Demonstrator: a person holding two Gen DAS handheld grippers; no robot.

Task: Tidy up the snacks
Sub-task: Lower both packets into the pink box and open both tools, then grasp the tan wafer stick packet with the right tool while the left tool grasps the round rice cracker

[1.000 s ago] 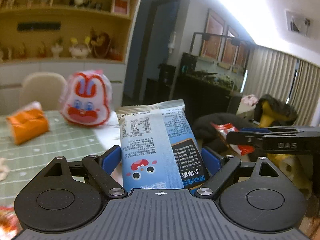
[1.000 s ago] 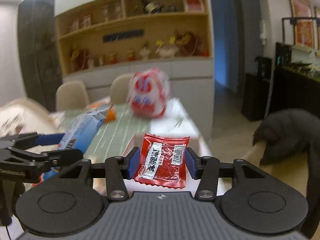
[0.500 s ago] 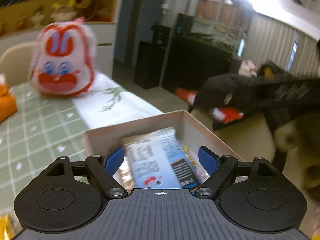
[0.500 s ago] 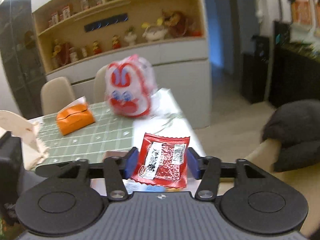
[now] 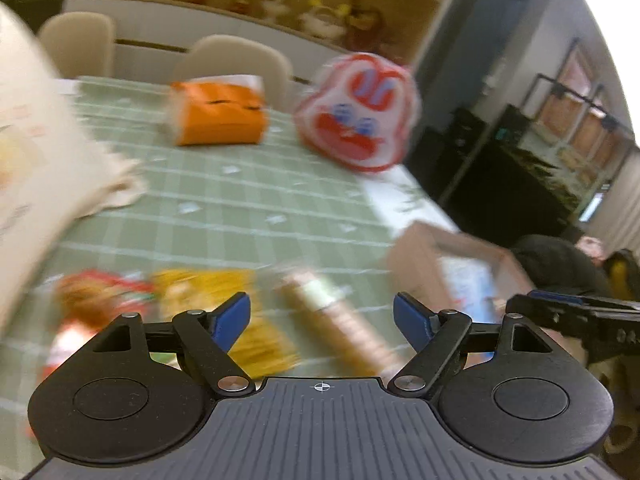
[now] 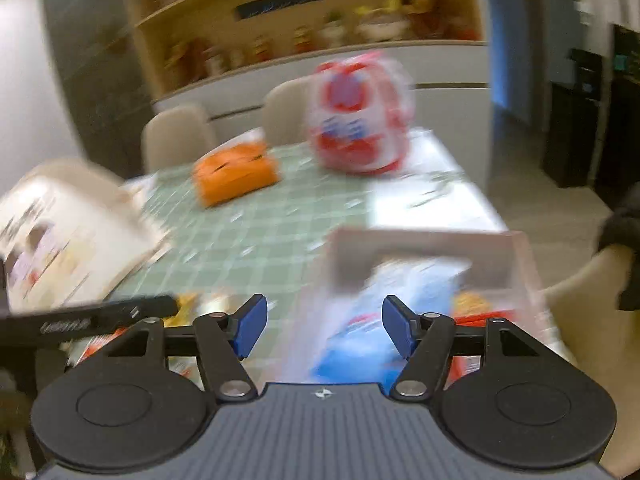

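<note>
Both views are motion-blurred. My left gripper [image 5: 322, 320] is open and empty above loose snacks on the green tablecloth: a brown stick pack [image 5: 340, 320], a yellow pack [image 5: 224, 284] and a red-orange pack [image 5: 92, 300]. The cardboard box [image 5: 416, 264] stands to its right with the blue-white packet [image 5: 468, 280] inside. My right gripper [image 6: 324, 330] is open and empty over the box [image 6: 420, 240], where the blue-white packet [image 6: 384, 300] and a red packet [image 6: 480, 318] lie.
An orange tissue pack [image 5: 218, 114] and a red-white rabbit bag [image 5: 358, 110] stand further back on the table. A large cream bag [image 6: 60, 236] stands at the left. Chairs line the far side. The table edge is near the box.
Both grippers opened. The blue-white packet and the red packet were let go into the box. My left gripper swung left over the loose snacks.
</note>
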